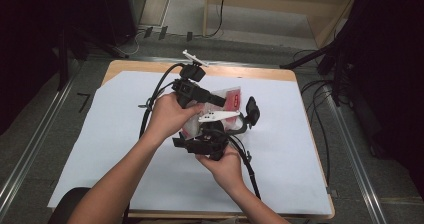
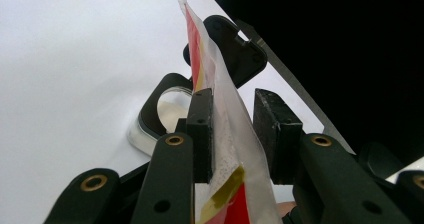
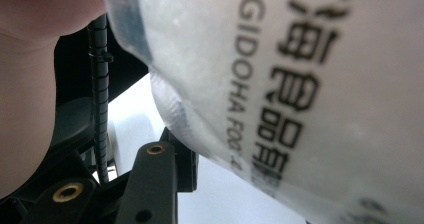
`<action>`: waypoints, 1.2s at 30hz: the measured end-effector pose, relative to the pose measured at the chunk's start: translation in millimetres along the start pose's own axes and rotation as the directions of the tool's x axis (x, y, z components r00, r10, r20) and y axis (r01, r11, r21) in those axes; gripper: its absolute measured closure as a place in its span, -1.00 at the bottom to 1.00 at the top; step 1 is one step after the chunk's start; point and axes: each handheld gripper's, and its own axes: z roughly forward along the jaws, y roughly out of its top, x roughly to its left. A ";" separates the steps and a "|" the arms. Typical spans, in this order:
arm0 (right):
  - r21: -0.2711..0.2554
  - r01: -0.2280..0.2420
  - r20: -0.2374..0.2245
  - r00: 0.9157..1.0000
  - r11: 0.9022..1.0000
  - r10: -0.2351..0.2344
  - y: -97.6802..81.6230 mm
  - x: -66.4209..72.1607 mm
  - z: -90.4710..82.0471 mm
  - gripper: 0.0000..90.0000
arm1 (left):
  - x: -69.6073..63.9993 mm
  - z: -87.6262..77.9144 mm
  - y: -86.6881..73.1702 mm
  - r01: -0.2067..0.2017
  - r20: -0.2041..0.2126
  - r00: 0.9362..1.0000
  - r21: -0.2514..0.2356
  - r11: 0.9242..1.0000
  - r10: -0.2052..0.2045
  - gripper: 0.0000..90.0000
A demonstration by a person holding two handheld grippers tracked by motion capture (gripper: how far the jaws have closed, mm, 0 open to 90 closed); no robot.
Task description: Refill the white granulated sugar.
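Bag status: translucent plastic food pouch with red and yellow print [image 1: 226, 104] is up off the white paper sheet [image 1: 100, 149], mid-table, between both tools. Left gripper [image 2: 234, 134] has the pouch edge between its pads; one pad touches, clamp unclear. Right gripper [image 1: 212, 144] sits under the pouch, grip can't be judged. Legible print: black Chinese characters plus "GIDOHA FOO".

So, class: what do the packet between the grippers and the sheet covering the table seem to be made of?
The packet: thin, glossy plastic film, it seems. It is translucent, creases and shines, with red and yellow print, and black lettering in the right gripper view. The white sheet: probably matte paper, since it lies flat without glare and stops short of the wooden table edge.
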 end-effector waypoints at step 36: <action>-0.022 0.084 0.023 0.996 0.996 -0.084 -12.3 9.3 10.9 0.25 | -4.3 -10.5 -13.9 -0.038 -0.032 0.999 0.001 0.999 0.038 0.60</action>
